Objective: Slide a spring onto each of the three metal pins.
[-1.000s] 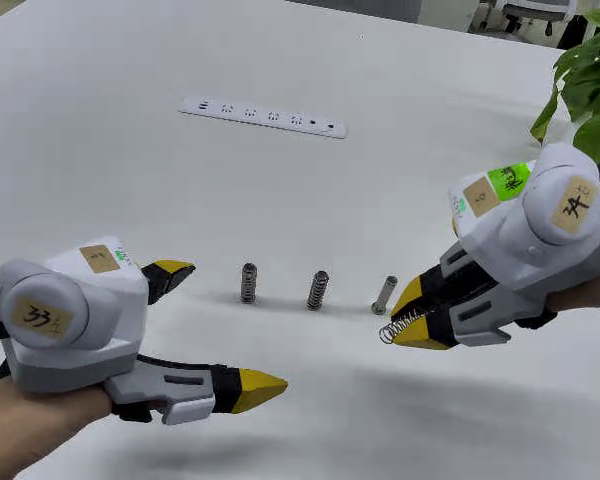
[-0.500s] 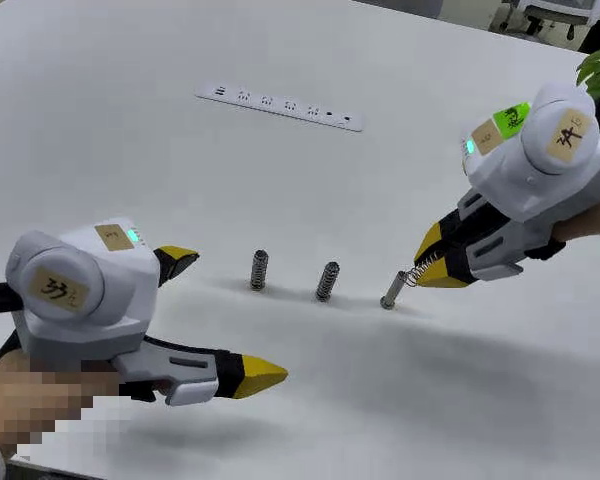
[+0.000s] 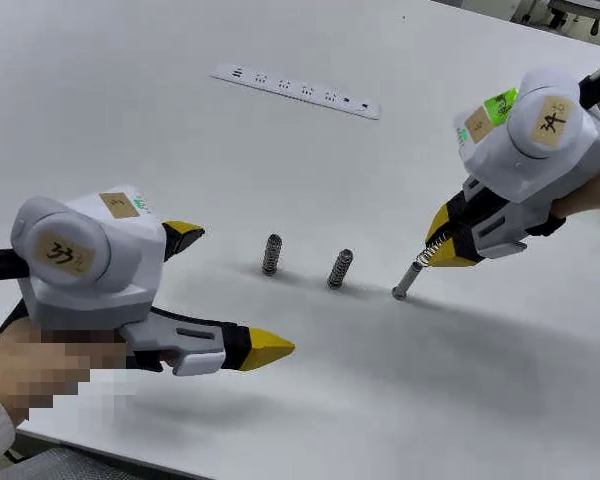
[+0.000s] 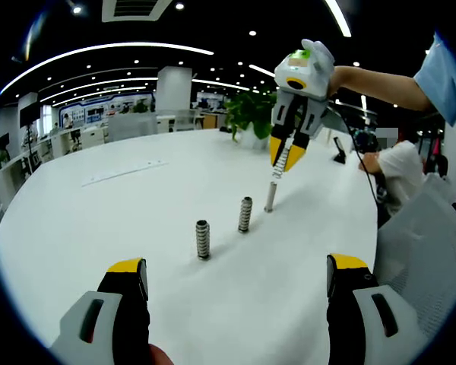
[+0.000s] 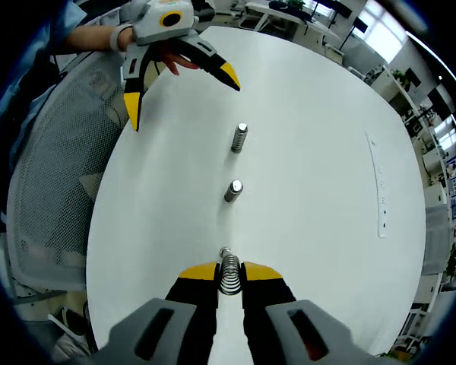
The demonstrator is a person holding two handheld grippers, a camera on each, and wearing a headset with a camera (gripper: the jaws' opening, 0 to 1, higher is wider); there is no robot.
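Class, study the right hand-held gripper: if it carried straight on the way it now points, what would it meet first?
The bare pin. The spring held in the right hand-held gripper sits close to that pin's top, roughly in line with it. Whether they already touch is hard to judge.

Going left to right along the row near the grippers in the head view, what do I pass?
The left gripper, pin with a spring, second pin with a spring, bare pin, right gripper holding a spring.
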